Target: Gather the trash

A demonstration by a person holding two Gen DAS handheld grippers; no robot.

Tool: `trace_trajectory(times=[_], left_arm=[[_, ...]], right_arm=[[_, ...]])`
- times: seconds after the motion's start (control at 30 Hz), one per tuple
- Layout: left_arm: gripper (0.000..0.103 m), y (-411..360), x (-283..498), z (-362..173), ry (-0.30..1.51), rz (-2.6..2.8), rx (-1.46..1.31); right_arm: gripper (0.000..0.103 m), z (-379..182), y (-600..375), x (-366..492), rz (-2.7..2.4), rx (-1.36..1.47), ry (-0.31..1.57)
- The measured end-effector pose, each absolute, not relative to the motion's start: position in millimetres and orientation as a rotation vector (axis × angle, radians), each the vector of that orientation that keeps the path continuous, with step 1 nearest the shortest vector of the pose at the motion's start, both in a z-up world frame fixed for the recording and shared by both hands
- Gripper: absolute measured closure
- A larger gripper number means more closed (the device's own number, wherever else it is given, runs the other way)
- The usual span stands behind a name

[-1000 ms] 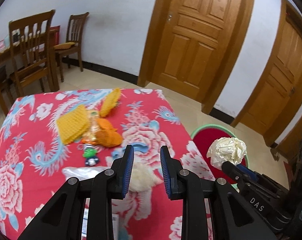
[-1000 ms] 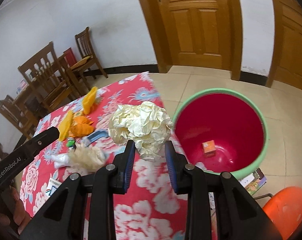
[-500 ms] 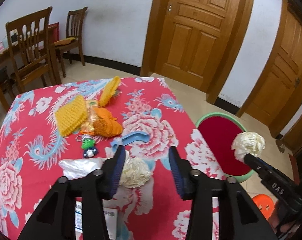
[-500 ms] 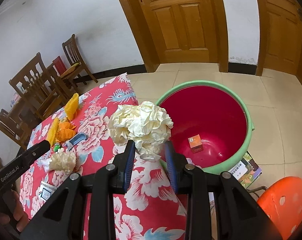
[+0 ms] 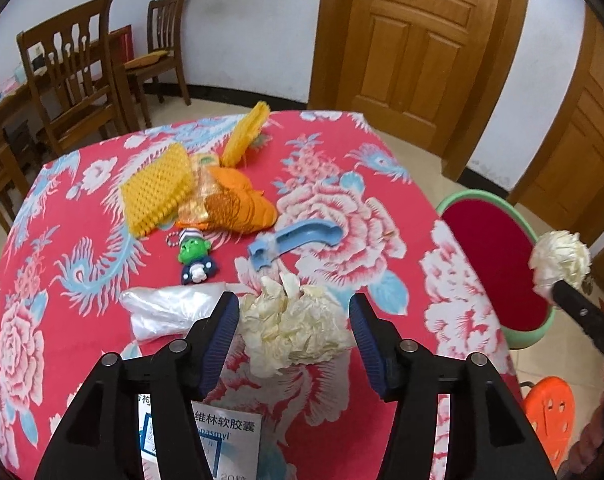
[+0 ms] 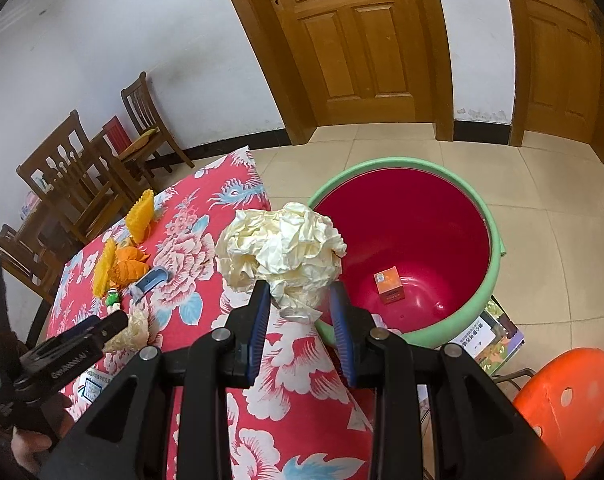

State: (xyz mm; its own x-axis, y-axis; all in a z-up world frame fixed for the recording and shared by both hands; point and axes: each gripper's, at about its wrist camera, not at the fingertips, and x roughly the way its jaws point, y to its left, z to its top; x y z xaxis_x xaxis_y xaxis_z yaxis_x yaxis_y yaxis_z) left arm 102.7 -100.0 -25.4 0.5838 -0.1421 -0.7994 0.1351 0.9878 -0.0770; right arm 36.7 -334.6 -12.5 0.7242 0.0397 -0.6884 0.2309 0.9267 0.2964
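- A crumpled paper ball (image 6: 279, 254) is pinched between the right gripper (image 6: 299, 304) pads, bulging above the jaws, at the near rim of the red bin (image 6: 498, 236).
- A second crumpled wad (image 5: 293, 326) lies on the floral tablecloth (image 5: 61, 320) between the left gripper (image 5: 293, 324) jaws, which have just been opening and stand wide, pads clear of it.
- Beyond those jaws: a blue scoop (image 5: 293, 240), green toy keychain (image 5: 195, 258), and orange wrappers (image 5: 237, 204).
- An orange box (image 6: 389, 285) sits inside the bin, past the right jaws.

Left tongs (image 5: 289, 330) apart, right tongs (image 6: 299, 306) clamped
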Motion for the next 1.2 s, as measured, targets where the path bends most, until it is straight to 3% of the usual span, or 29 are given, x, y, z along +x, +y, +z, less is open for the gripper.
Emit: trace_trajectory(times=[0.23,0.33,0.4,0.6,1.2], left_arm=[[0.047,-98,107,-38,0.949,-0.137,0.000],[0.062,-99,106,-37,0.933,-0.135,0.014],[0.082,-100,104,-33,0.916,-0.136,0.018],[0.092,-101,103,-27,0.918,-0.165,-0.012],[0.095,-154,100,10,0.850,-0.323,-0.024]], right_arm=[[0.069,-16,-339,37,-0.114,0.394,0.762],[0.069,-17,-342,38,-0.117,0.400,0.761],[0.069,-17,-344,38,-0.120,0.405,0.760],[0.069,-19,-352,37,-0.127,0.422,0.755],[0.069,-32,-383,38,-0.172,0.470,0.764]])
